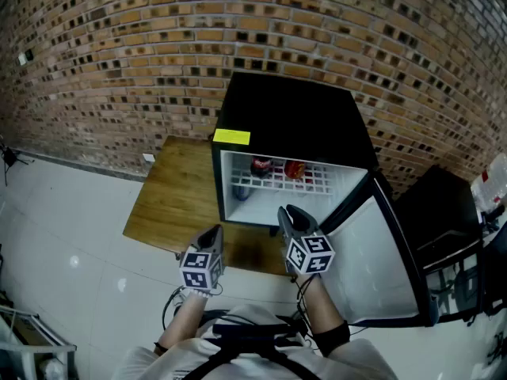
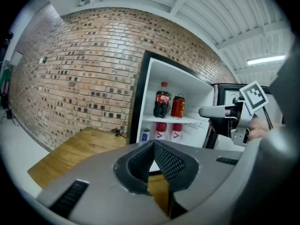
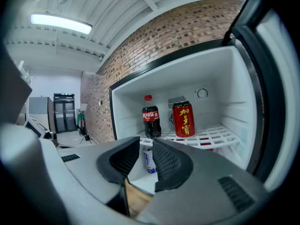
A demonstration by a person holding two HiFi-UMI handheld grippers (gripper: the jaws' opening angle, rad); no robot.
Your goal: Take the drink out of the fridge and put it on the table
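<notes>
In front of the open fridge (image 1: 285,117), both tongs hover over the near edge of the wooden counter (image 1: 170,200), short of the cabinet mouth. The fridge stands on the counter's right part. That leaves bare wood to its left and a narrow strip in front. Its door (image 1: 372,252) is swung wide to the right, so the opening is clear from the front. The right tongs (image 1: 290,214) sit near the door's inner face.

On the white wire shelf (image 3: 211,135), a cola bottle (image 3: 151,118) and a red can (image 3: 183,119) stand upright side by side, the bottle on the left. Below the shelf are two red-topped bottles (image 2: 161,131) and a small blue-and-white can (image 3: 149,159) to their left.

The left tongs (image 2: 152,144) are closed tip to tip on nothing. The right tongs have a narrow gap between the pads (image 3: 166,161) and grip nothing; the small can shows through the gap, farther back. A brick wall (image 1: 119,70) runs behind, and white floor (image 1: 63,236) lies to the left.
</notes>
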